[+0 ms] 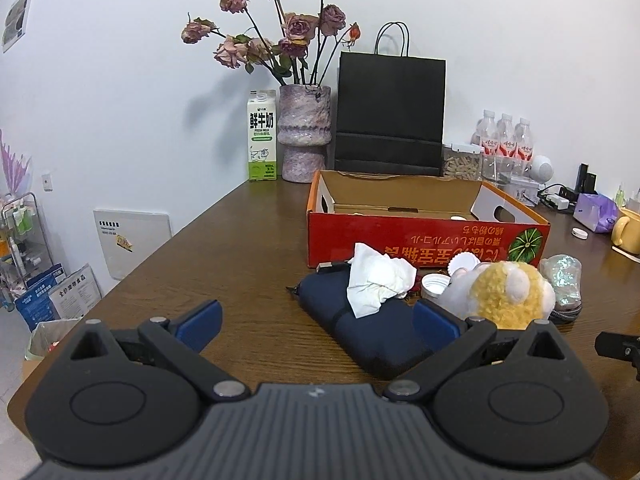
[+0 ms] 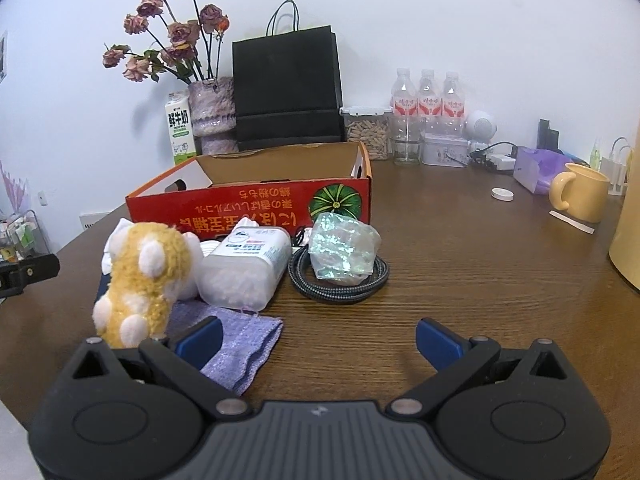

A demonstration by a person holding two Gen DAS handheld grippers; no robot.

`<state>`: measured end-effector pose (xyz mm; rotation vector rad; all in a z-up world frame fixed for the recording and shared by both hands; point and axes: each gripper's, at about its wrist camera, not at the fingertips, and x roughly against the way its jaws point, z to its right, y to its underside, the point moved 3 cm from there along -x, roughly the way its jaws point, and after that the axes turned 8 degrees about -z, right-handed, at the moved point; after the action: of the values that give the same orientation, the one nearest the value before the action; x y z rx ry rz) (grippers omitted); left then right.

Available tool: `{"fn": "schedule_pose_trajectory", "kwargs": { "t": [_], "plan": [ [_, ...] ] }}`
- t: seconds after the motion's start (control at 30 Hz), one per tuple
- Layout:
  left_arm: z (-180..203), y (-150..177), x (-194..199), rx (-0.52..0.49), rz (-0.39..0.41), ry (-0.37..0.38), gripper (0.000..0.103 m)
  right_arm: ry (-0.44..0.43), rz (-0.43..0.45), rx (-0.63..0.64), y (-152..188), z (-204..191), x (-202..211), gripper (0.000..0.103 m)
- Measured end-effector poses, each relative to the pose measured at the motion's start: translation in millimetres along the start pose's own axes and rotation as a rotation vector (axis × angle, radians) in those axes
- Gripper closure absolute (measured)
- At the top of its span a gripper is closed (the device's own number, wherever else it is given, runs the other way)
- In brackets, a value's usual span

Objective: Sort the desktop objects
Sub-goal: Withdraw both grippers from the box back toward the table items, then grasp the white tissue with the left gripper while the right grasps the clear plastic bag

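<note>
A red cardboard box (image 1: 424, 240) stands open on the brown table; it also shows in the right wrist view (image 2: 248, 204). In front of it lie a dark blue pouch (image 1: 360, 324) with a crumpled white tissue (image 1: 376, 284) on it, a yellow plush toy (image 1: 508, 296) (image 2: 140, 276), a clear plastic container (image 2: 244, 264), a shiny crumpled bag (image 2: 344, 248) on a coiled braided cable (image 2: 340, 292), and a purple cloth (image 2: 244, 344). My left gripper (image 1: 318, 320) is open, just short of the pouch. My right gripper (image 2: 318, 340) is open and empty, with its left finger above the cloth.
At the back stand a milk carton (image 1: 262, 140), a vase of dried roses (image 1: 304, 132), a black paper bag (image 1: 390, 116), water bottles (image 2: 428, 100) and a jar (image 2: 366, 132). A yellow mug (image 2: 580, 196) and a purple tissue pack (image 2: 536, 168) stand right. The table edge runs left.
</note>
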<state>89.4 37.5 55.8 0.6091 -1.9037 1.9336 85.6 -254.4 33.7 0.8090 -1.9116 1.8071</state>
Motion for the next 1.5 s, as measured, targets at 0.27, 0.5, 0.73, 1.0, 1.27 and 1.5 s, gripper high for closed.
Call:
{"fn": "schedule_pose_trajectory", "kwargs": {
  "t": [0.27,0.5,0.73,1.0,1.27,1.5],
  "plan": [
    [7,-12,-20,-0.028,-0.005,-0.006,0.000,0.021,0.001,0.019,-14,4,-15,0.002],
    [13,-21,-38,-0.064,-0.009,-0.013,0.000,0.032,0.000,0.035,-30,7,-31,0.005],
    [22,-28,-58,-0.087,-0.033,-0.002,0.000,0.044,-0.015,0.041,-45,12,-51,0.008],
    [30,-33,-80,-0.112,-0.068,-0.004,0.000,0.055,-0.023,0.050,-59,15,-70,0.008],
    [35,-34,-94,-0.131,-0.097,0.002,0.008,0.043,-0.036,0.063,-71,15,-89,0.009],
    [41,-34,-101,-0.152,-0.119,0.030,0.028,0.014,-0.043,0.066,-72,14,-96,0.015]
  ]
}}
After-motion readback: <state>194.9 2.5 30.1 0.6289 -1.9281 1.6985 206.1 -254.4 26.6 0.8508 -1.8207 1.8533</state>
